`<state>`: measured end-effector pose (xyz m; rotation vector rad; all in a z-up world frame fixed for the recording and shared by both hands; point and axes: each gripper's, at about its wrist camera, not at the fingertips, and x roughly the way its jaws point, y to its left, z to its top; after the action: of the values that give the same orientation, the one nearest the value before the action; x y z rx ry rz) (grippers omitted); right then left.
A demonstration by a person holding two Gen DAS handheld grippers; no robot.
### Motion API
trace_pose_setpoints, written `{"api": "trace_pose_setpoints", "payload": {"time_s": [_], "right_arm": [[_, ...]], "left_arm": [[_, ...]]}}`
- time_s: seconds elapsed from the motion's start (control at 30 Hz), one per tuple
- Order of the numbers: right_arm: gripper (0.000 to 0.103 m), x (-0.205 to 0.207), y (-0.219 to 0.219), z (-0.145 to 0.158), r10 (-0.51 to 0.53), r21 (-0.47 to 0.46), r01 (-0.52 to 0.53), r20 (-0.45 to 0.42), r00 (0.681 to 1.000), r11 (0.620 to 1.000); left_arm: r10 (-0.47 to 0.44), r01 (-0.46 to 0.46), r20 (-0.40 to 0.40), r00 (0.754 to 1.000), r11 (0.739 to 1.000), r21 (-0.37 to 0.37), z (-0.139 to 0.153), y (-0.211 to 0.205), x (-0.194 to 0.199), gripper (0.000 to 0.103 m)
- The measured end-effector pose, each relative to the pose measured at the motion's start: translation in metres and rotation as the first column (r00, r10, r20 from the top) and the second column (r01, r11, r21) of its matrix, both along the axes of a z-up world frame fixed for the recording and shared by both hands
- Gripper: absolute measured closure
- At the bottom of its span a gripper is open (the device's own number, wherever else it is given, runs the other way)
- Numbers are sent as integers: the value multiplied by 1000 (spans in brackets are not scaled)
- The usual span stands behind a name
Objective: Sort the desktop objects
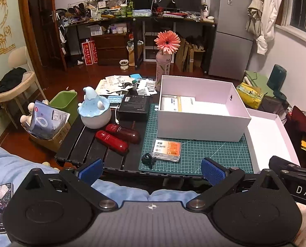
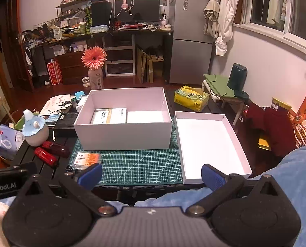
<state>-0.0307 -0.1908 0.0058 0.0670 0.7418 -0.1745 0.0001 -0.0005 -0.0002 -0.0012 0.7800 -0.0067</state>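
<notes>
Both the left gripper (image 1: 152, 170) and right gripper (image 2: 152, 176) are held wide and empty; the orange-labelled clear plastic packet (image 1: 167, 149) likely must be grasped next for the open white cardboard box (image 1: 202, 125).

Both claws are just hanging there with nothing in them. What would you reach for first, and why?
Probably the left gripper should move forward to the orange-and-white packet. Its fingers are spread wide and hold nothing, and that packet lies nearest on the green cutting mat, just in front of the open white box, which already holds a few boxes.
</notes>
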Motion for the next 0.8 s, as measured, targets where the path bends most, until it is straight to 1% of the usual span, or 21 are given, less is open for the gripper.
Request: {"api": "trace_pose_setpoints", "payload": {"time_s": [0.27, 0.37, 0.4, 0.57, 0.8], "right_arm": [[0, -4, 5, -1, 4, -3, -4, 6, 1000, 1000], [0, -3, 5, -2, 9, -1, -9, 5, 1000, 1000], [0, -2, 3, -1, 11, 2, -11, 3, 1000, 1000], [0, 0, -1, -1, 17, 15, -17, -5, 1000, 1000], [0, 1, 3, -3, 19, -3, -19, -7, 1000, 1000]], "left_arm": [[-20, 20, -9, 1000, 1000, 6, -3, -2, 2, 0], [-24, 24, 7, 1000, 1000, 10, -3, 4, -2, 0], [-21, 21, 6, 1000, 999, 33, -3, -6, -1, 0], [-14, 14, 5, 1000, 999, 37, -3, -9, -2, 0], [-9, 8, 4, 1000, 999, 51, -3, -9, -2, 1]]}}
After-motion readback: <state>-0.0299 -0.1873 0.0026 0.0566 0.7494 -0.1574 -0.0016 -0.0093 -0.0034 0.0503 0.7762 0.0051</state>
